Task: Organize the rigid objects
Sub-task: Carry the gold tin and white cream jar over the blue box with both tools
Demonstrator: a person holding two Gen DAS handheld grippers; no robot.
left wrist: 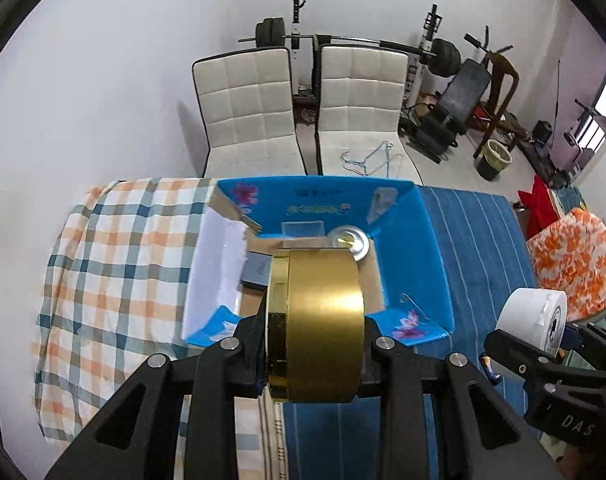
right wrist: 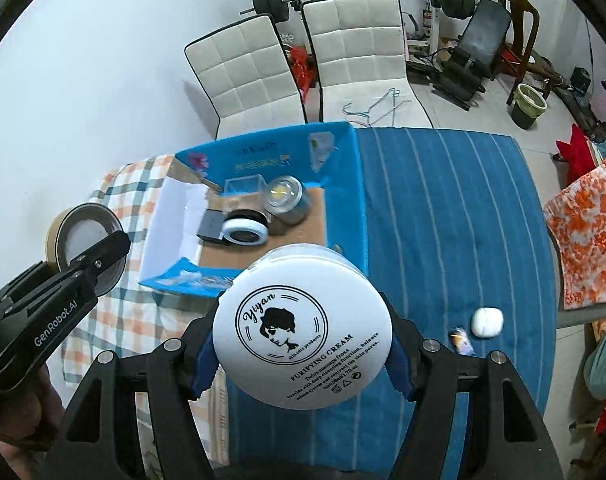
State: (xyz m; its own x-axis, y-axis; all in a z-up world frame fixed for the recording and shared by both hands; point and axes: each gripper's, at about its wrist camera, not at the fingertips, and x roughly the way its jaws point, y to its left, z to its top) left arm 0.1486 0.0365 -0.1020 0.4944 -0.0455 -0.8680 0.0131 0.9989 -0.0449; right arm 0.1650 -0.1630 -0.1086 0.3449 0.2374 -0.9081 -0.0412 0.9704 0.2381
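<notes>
My left gripper is shut on a round gold tin, held on edge above the near rim of the open blue box. In the right wrist view the same gold tin shows at the left, left of the blue box. My right gripper is shut on a white cream jar labelled "Purifying Cream", just in front of the box's near edge. The box holds a silver round tin, a clear cube, a white ring lid and a grey block.
A blue striped cloth and a checked cloth cover the table. A small white oval case and a tiny packet lie at the right. Two white chairs stand behind, gym gear beyond. An orange-patterned cushion sits right.
</notes>
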